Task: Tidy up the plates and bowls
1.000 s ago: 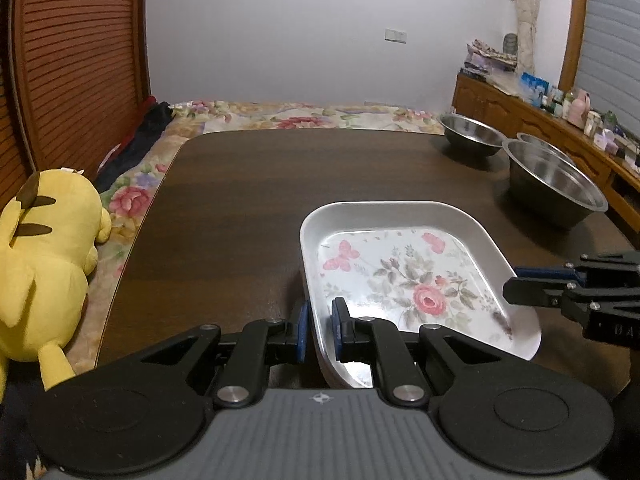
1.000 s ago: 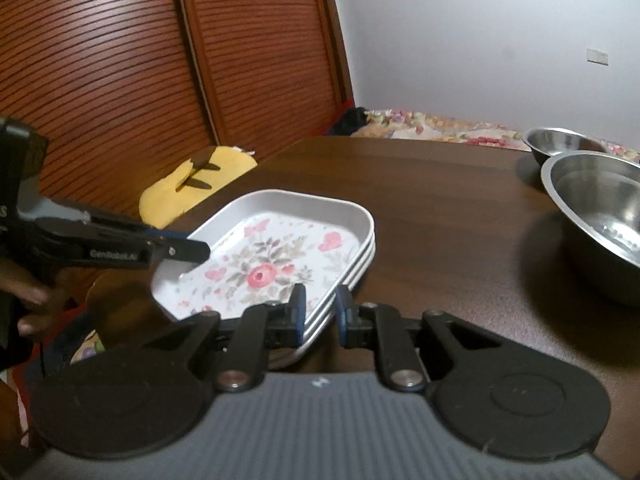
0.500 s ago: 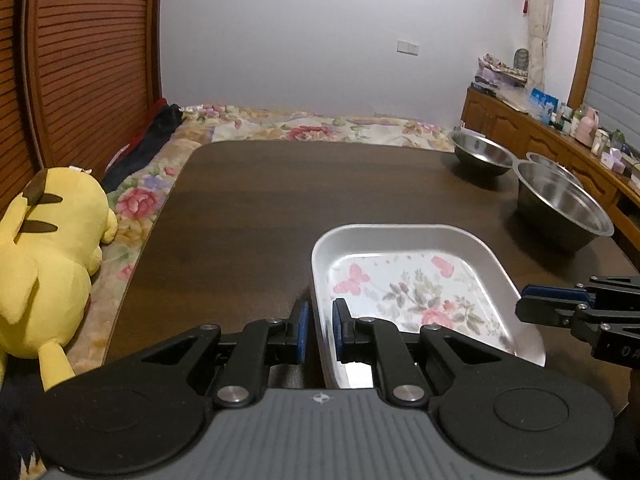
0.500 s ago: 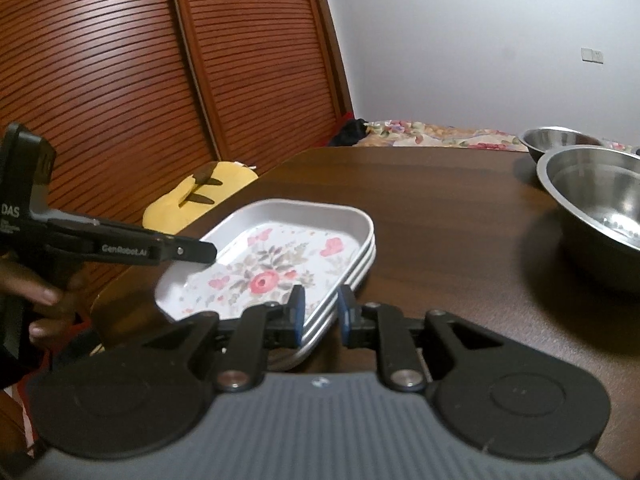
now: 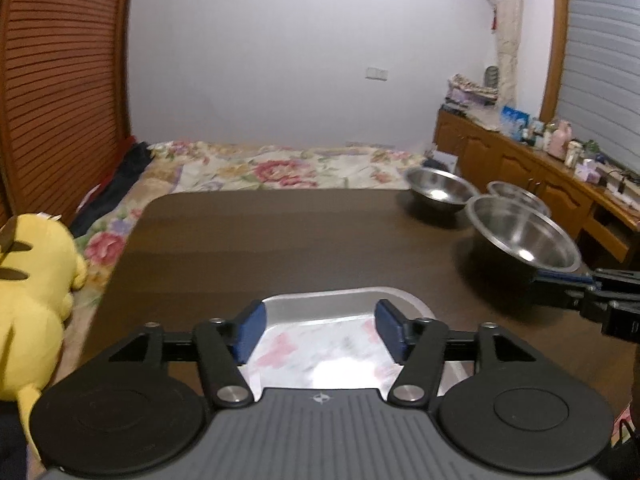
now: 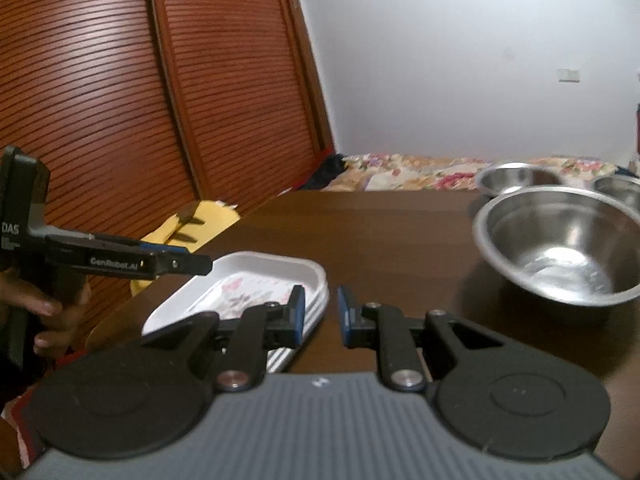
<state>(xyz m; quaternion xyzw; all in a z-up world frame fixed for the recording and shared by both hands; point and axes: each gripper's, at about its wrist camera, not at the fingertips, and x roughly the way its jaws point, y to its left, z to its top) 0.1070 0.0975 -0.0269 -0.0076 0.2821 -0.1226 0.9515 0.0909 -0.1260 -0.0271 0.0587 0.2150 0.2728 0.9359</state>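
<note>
Both tongs are backing off the floral plates [image 5: 320,308], which half a second ago we were pinching by opposite rims. We are seeing the stack lying flat on the dark table [image 5: 280,240], at bottom centre of the left wrist view and at lower left of the right wrist view.

Our left gripper [image 5: 318,312] has just been opening. Its blue pads [image 5: 250,330] are now standing wide apart, with the top plate showing below the gap and touching neither pad. Our right gripper [image 6: 322,304] is staying nearly pressed together. Only a narrow slit is showing between its pads, and nothing is being pinched in it. The stack's edge is sitting just behind its left finger.

In the left wrist view we are also seeing the right gripper's tip at the right edge, well clear of the plates.

Three steel bowls are standing toward the right of the table: a large bowl [image 5: 520,236] nearest, and two smaller ones [image 5: 438,190] behind it.

A yellow plush toy [image 5: 32,288] is lying off the table's left edge. A hand [image 6: 52,312] is gripping the left tool's handle at far left of the right wrist view.
</note>
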